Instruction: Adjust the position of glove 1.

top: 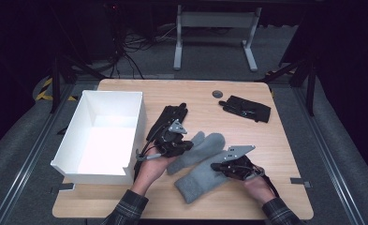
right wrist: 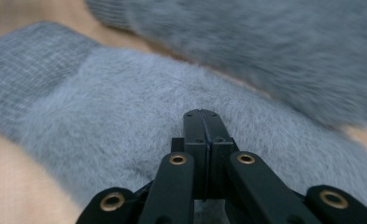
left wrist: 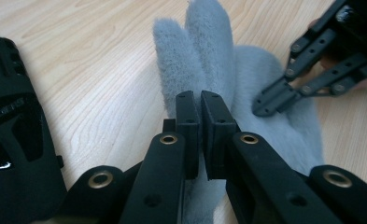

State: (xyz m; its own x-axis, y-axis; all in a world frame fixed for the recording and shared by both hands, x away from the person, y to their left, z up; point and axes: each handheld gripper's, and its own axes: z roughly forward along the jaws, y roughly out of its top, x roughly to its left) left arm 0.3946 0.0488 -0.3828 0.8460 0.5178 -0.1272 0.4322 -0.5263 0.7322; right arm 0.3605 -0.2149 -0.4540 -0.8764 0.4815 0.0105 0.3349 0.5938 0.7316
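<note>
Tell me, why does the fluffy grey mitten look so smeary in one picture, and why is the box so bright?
In the right gripper view the far grey mitten is blurred, too near the lens, while the nearer pile stays sharper. In the high view the white box glares on its floor, and the room beyond the table is dark. The left gripper view is crisp on the wood grain.

The room was dim beyond a light wooden table (top: 125, 206) with rounded corners. Grey carpeted floor (top: 18, 154) surrounded it, crossed on both sides by metal rails (top: 334, 173). Behind stood the white legs of another desk (top: 178, 44), with a tangle of dark cables (top: 130, 47) on the floor near them. Yellow-and-black hazard tape (top: 46, 89) marked the floor at the left. The far background was nearly black.
</note>
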